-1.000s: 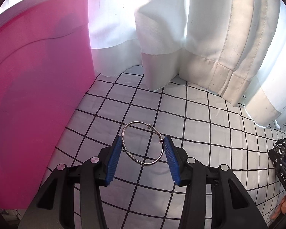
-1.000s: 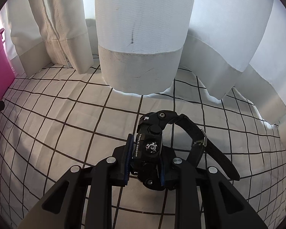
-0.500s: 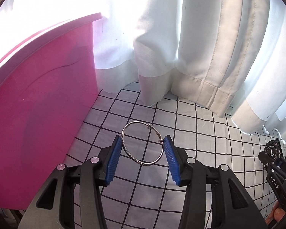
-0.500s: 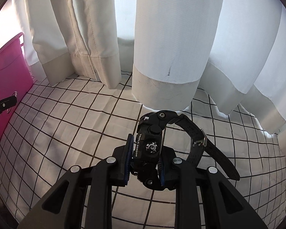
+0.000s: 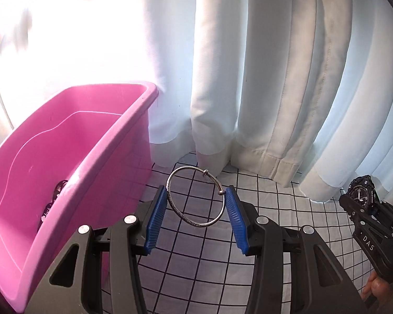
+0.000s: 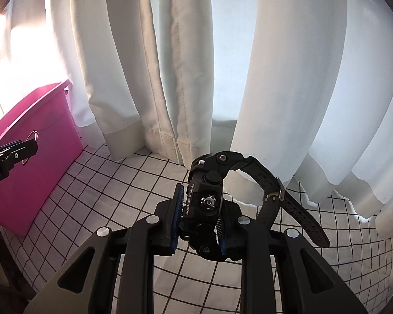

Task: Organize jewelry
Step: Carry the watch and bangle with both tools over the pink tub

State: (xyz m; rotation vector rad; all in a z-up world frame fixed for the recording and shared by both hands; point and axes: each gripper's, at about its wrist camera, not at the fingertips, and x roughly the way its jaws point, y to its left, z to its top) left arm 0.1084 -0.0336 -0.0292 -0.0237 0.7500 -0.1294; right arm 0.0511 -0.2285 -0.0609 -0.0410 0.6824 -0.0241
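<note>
The left gripper [image 5: 196,217] holds a thin silver bangle [image 5: 195,196] across its width, blue pads pressing the hoop's two sides, up in the air just beside the pink bin [image 5: 65,162] and above the checked cloth [image 5: 275,209]. The bangle looks light, stiff and smooth, so it may well slip or spin between the pads; the small clasp on its upper arc is a weak spot, and the plain wire on either side is the safer place to pinch. The right gripper [image 6: 200,225] is clamped on the case of a black watch [image 6: 209,198], whose strap [image 6: 272,183] loops free to the right. The watch is bulkier and heavier, with a rigid case that takes a firm grip and a floppy strap that could snag. The bin's rim is the edge to clear; something dark lies inside, though I cannot make out what. White curtains [image 5: 249,78] hang close behind, leaving open room mainly above the cloth.
</note>
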